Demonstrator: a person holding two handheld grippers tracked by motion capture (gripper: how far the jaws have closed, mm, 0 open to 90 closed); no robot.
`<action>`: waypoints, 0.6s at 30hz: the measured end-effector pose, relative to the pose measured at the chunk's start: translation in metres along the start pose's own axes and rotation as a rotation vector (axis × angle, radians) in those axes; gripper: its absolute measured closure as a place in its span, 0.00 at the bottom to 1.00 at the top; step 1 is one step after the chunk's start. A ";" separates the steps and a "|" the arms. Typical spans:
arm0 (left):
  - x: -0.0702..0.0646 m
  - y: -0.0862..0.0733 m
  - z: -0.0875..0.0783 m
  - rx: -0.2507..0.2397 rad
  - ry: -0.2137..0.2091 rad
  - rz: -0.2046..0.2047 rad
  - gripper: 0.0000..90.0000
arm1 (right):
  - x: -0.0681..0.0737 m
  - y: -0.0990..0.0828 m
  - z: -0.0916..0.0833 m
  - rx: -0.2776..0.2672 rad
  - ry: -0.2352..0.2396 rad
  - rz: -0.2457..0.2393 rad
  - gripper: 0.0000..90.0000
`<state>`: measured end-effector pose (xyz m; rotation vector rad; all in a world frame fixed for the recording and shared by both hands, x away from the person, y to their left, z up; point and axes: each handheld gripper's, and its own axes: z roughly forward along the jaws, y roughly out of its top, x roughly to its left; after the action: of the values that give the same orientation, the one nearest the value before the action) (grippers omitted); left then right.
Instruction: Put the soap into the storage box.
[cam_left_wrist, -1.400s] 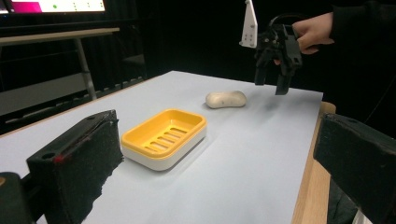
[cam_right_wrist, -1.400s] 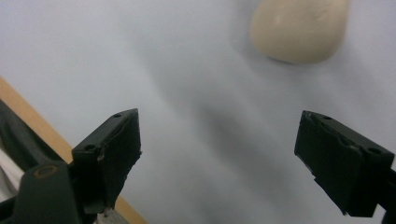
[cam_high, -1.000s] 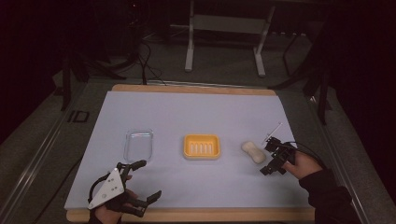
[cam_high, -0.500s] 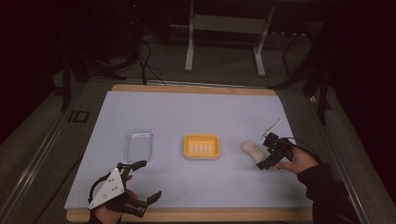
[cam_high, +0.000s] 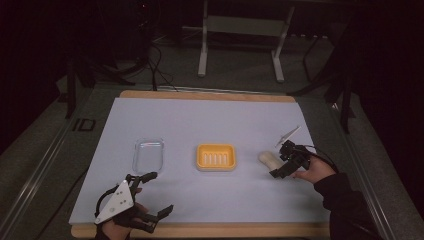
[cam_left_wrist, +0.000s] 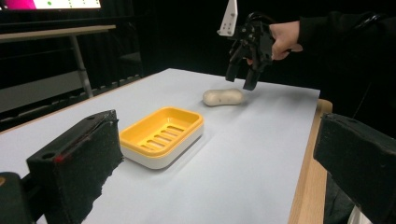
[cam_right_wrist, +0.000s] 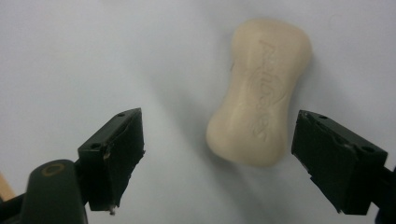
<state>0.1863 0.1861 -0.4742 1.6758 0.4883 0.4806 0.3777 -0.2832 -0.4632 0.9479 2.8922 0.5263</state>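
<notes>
High view: the right claw (cam_high: 278, 164) is hovering just beside the pale soap bar (cam_high: 269, 160) on the white-covered bench (cam_high: 210, 120), having shifted a little leftward toward the bar since a second ago, when it was sitting slightly farther to the right and nearer the person. Its jaws are standing apart and have just been closing slightly; in the right gripper view the soap bar (cam_right_wrist: 260, 93) is lying between and just beyond the two black pads (cam_right_wrist: 116, 149), which are not pressing on it. The bar is lying flat on the bench, to the right of the orange soap dish (cam_high: 216, 157), with the clear plastic lid (cam_high: 148, 155) farther left, both unmoved. The left claw (cam_high: 152, 195) is waiting near the bench's front edge with its jaws wide apart and nothing between them, in the same place as before. Raised lettering is running along the top face of the soap, but it is too soft to read. From the left gripper view, the right claw (cam_left_wrist: 243, 77) is hanging just above the soap bar (cam_left_wrist: 223, 97).
</notes>
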 end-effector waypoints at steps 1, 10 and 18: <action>0.000 0.000 0.000 0.000 0.000 0.000 0.01 | -0.001 0.000 0.001 -0.001 -0.003 0.002 0.19; -0.001 0.000 0.000 0.001 -0.003 0.003 0.01 | -0.008 0.004 0.003 -0.051 -0.011 0.046 0.24; -0.001 0.000 0.000 0.001 -0.005 0.003 0.01 | -0.016 0.006 0.009 -0.091 -0.040 0.090 0.29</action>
<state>0.1861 0.1855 -0.4743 1.6780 0.4824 0.4778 0.3948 -0.2853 -0.4708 1.0669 2.7741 0.6312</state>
